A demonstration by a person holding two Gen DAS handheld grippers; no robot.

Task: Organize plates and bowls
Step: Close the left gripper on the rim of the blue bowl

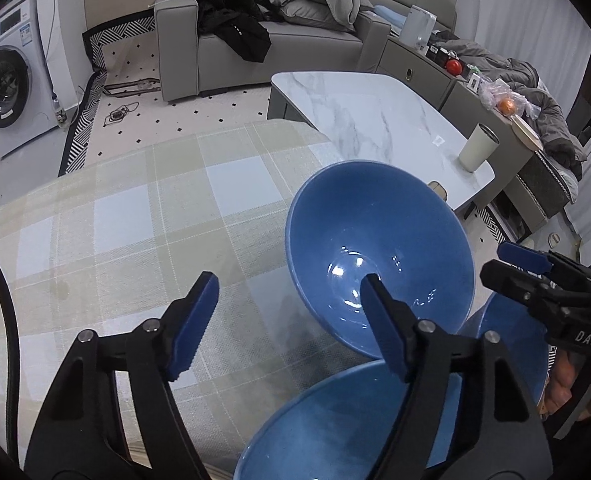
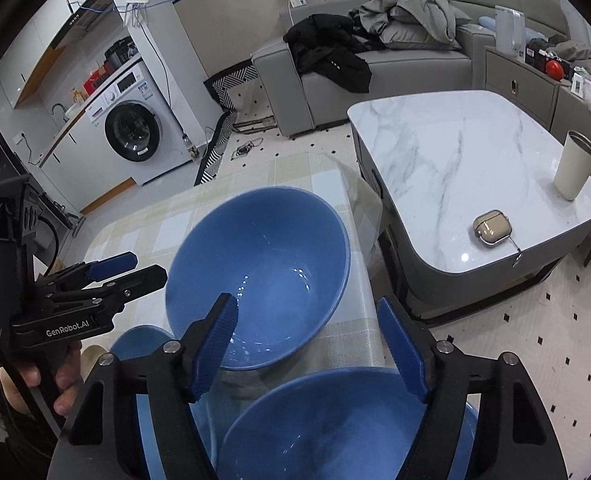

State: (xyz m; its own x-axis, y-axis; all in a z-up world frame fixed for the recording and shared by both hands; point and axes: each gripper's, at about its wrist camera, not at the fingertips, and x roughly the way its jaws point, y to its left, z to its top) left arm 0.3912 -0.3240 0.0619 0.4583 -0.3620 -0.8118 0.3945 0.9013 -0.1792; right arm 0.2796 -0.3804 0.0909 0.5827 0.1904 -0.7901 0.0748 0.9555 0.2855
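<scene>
Bowls (image 1: 379,252), glazed blue, rigid, slippery and breakable, are sitting at the table's (image 1: 135,216) right edge. Left hand-held gripper (image 1: 287,316) is straddling one rim, right hand-held gripper (image 2: 307,344) another; both half open, gripping nothing. Pinch each rim wall.

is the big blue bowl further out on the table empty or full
Empty: the far blue bowl shows bare glossy glaze down to its bottom.

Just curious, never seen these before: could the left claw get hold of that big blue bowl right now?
Probably yes. The left claw is open, one finger already over the big blue bowl, the other outside its near rim. Nothing blocks it; the right claw hovers off to one side.
</scene>
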